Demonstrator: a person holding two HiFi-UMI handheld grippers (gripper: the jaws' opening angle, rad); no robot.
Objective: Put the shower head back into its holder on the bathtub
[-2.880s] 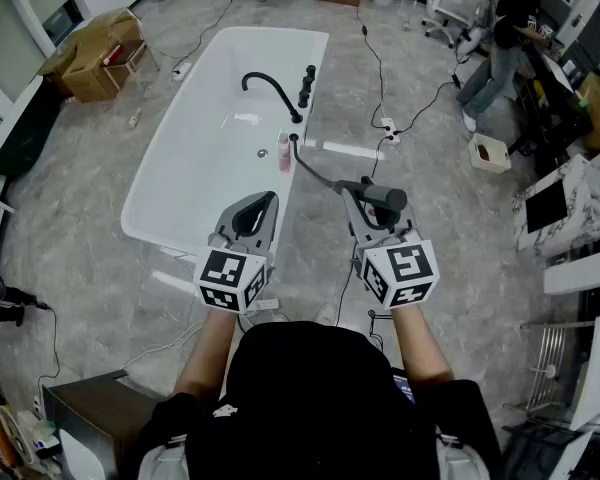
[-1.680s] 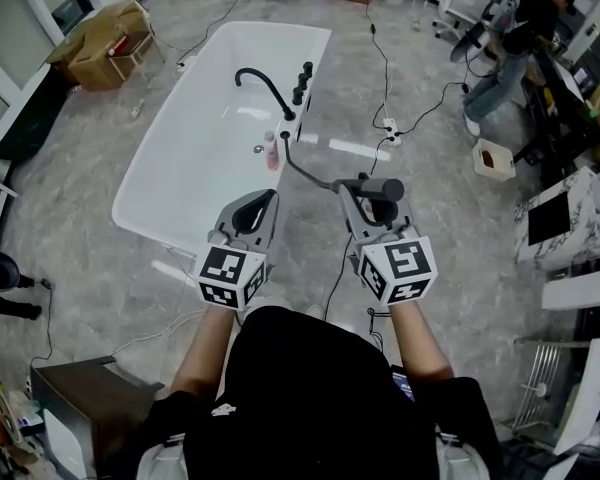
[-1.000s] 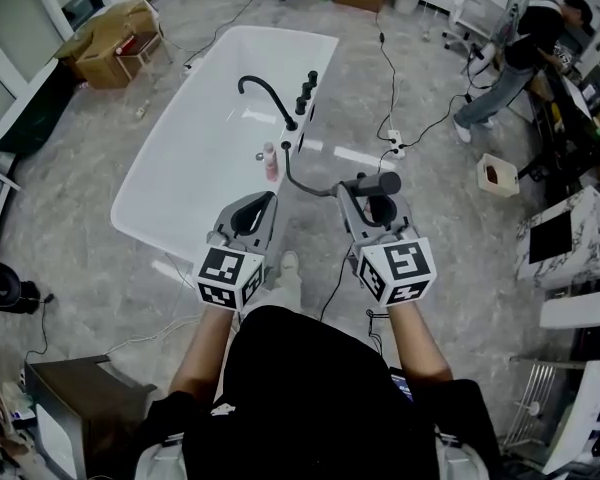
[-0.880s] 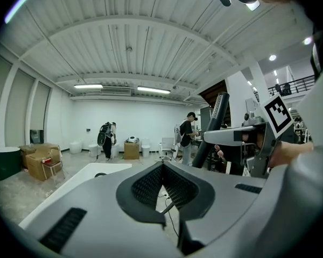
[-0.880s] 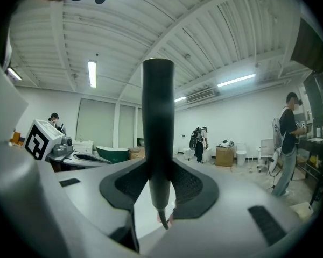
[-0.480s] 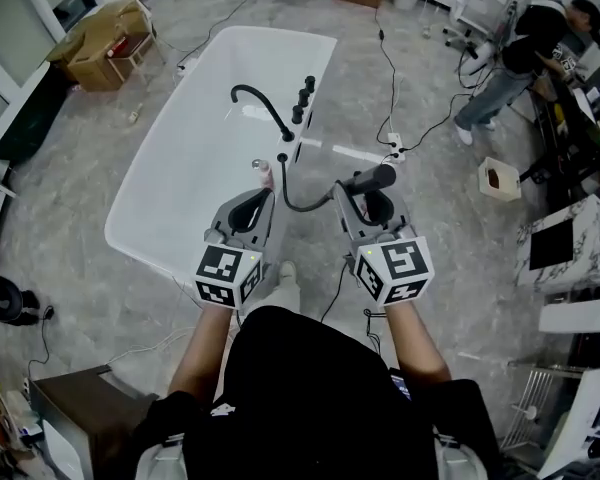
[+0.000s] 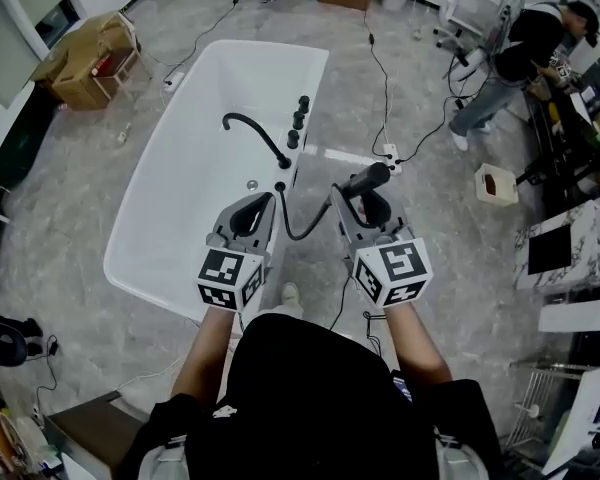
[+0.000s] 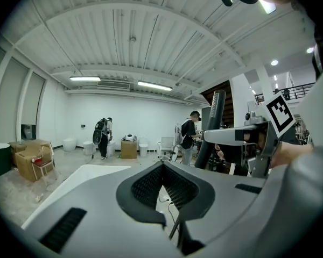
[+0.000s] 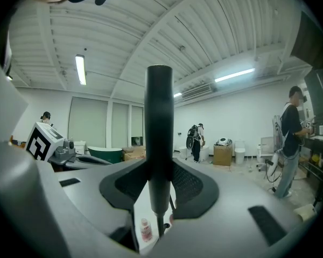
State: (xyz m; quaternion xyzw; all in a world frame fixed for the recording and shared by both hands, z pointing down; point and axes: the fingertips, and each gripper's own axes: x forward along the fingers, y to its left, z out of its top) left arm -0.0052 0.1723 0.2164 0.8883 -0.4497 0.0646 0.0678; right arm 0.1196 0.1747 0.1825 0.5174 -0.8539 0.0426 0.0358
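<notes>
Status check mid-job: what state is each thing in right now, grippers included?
Left gripper: shut, empty.
Right gripper: shut on the shower head.
Shower head: upright between the jaws, not in its holder.
Hose: slack, looping from the bathtub rim.
Faucet: no water seen running.

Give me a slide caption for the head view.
Black shower head held in the right gripper beside the white bathtub; left gripper shut, empty.

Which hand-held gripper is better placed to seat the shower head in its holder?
Right. The right hand-held gripper clamps the shower head; the left hand-held gripper is shut, holding nothing.
</notes>
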